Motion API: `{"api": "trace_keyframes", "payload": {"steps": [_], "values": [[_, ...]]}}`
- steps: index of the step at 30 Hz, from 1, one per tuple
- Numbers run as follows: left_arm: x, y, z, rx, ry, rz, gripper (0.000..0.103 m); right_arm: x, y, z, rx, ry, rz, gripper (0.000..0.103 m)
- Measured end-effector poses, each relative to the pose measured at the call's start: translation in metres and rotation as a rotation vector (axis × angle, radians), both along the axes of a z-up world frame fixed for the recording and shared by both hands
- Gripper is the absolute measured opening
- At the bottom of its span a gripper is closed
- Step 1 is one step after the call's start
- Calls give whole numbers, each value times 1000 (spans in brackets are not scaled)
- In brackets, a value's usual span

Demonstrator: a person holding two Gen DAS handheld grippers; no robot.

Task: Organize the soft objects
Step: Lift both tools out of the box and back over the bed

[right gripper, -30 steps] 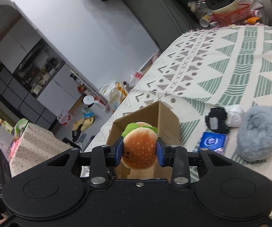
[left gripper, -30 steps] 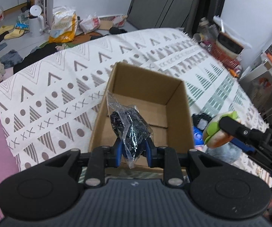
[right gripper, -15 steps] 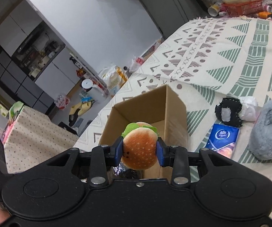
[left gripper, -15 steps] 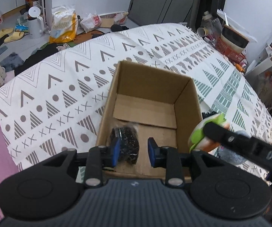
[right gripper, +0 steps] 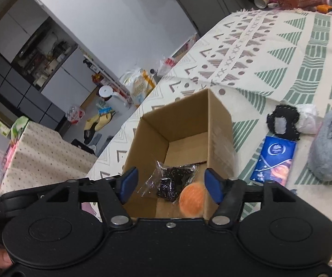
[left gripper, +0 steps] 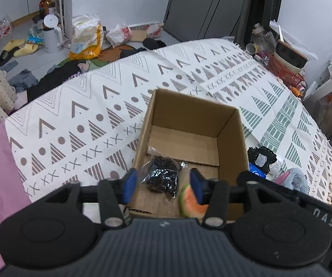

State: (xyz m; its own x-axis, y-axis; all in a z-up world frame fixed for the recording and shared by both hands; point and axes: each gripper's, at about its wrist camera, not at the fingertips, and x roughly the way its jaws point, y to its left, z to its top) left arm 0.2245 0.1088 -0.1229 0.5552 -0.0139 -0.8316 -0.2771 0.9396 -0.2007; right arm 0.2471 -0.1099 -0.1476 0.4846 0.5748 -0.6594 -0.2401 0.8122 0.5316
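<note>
With both sets of jaws spreading apart above the open brown cardboard box (left gripper: 231, 138), nothing is pinched in either one. Left gripper (left gripper: 163, 184) hangs over the crinkly clear plastic bag of black material (left gripper: 163, 177), which lies on the box floor, pads clear of it. Right gripper (right gripper: 170, 185) is opening too, and the round orange-and-green plush burger (right gripper: 191, 199) sits loose in the box's near corner beside that bag. Out on the patterned bedspread (right gripper: 281, 53), just beside the box, lie a blue tissue packet (right gripper: 273, 159) and a grey fluffy slipper (right gripper: 330, 147).
</note>
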Motion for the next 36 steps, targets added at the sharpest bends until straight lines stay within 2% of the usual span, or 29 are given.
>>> {"api": "trace_keyframes", "payload": {"steps": [3,5,7,14,17,21,24,26,28,36], "values": [[-6,-6,9,33,-26,-4,72,-4,-5,5,-11,3,-6,64],[-9,-10,14,48,-42,-13,75,-7,-8,7,-19,2,-7,67],[-11,-13,18,56,-47,-16,75,-12,-12,10,-28,-7,-15,77],[-22,-28,31,91,-57,2,76,-25,-46,27,-9,-44,-75,80],[-26,-40,38,123,-78,-2,77,-30,-62,35,-5,-62,-104,87],[-30,-58,46,150,-104,-33,87,-36,-79,43,2,-80,-124,89],[-33,-70,51,157,-121,-37,96,-40,-89,48,4,-91,-131,98],[-37,-76,54,170,-136,-24,98,-43,-96,51,2,-101,-125,99],[-40,-83,57,174,-146,-21,103,-45,-103,54,12,-107,-114,103],[-51,-107,59,157,-153,-12,103,-54,-127,62,14,-132,-110,103]]}}
